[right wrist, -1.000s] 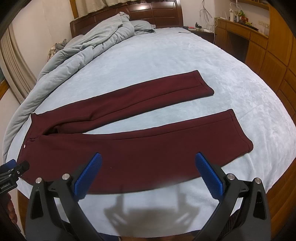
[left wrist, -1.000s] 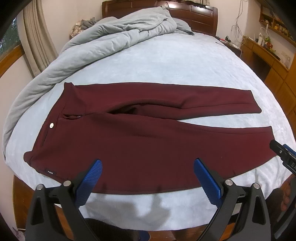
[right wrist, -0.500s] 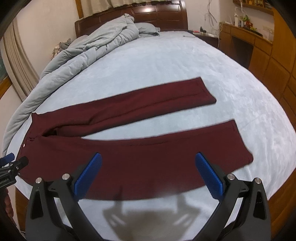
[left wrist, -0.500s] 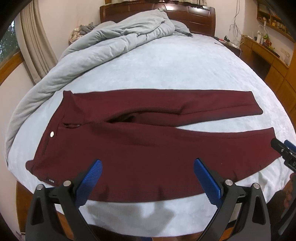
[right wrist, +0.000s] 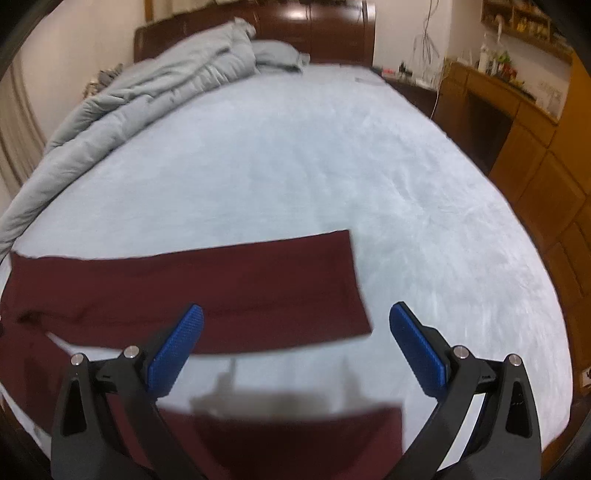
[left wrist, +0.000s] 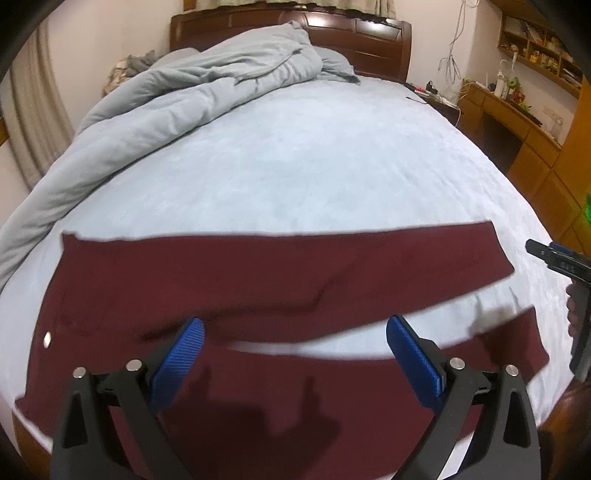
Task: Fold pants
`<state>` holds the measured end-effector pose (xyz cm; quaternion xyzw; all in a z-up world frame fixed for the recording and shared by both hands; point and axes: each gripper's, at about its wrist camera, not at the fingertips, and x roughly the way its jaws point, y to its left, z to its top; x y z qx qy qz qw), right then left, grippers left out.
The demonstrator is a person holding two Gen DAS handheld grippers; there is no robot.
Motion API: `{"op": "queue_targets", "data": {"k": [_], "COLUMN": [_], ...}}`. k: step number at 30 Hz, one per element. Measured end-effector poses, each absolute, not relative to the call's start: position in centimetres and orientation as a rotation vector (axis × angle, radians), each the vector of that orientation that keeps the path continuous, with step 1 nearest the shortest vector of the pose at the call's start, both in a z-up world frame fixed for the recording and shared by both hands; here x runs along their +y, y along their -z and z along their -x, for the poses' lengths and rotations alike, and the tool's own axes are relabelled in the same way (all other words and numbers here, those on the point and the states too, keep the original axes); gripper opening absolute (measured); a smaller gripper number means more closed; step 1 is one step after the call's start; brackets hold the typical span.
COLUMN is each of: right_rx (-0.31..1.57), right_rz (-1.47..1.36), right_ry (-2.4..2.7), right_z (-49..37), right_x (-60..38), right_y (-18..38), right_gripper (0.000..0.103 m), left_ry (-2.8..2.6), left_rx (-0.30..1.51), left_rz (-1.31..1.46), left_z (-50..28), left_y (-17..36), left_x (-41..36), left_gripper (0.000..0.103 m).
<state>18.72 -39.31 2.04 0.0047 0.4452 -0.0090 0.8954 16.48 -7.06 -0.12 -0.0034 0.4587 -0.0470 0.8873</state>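
Maroon pants lie flat across the near part of the bed, waistband at the left, both legs running right. In the left wrist view my left gripper is open and empty, over the crotch and near leg. The right gripper's tip shows at the right edge, beyond the far leg's cuff. In the right wrist view my right gripper is open and empty, over the gap between the far leg and the near leg, close to their cuffs.
The bed has a pale blue sheet. A grey duvet is bunched along the far left by the wooden headboard. A wooden desk and cabinets stand along the right side of the bed.
Both grippers have moved forward and lower over the pants, which now fill more of each view. Both stay open. The pants have not moved.
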Motion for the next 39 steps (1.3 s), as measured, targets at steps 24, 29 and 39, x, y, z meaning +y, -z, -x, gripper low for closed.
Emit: {"op": "queue_targets", "data": {"k": [24, 29, 39], "right_rx": [1.162, 1.078, 0.928], "right_rz": [-0.037, -0.01, -0.021], "right_ry": [-0.332, -0.444, -0.561], "right_z": [-32.7, -30.1, -26.8], "right_x": [-45.0, -45.0, -45.4], "right_y": [5.5, 1.8, -5.0], "right_gripper": [0.02, 0.016, 0.015], "left_ry": [0.336, 0.454, 0.784], "left_rx": [1.086, 1.083, 1.155], "left_rz": [-0.017, -0.119, -0.324], "left_z": [-31.3, -33.1, -35.5], "left_y": [7.4, 7.8, 9.5], "left_x": [-12.3, -14.0, -19.1], "left_gripper": [0.099, 0.099, 0.099]}}
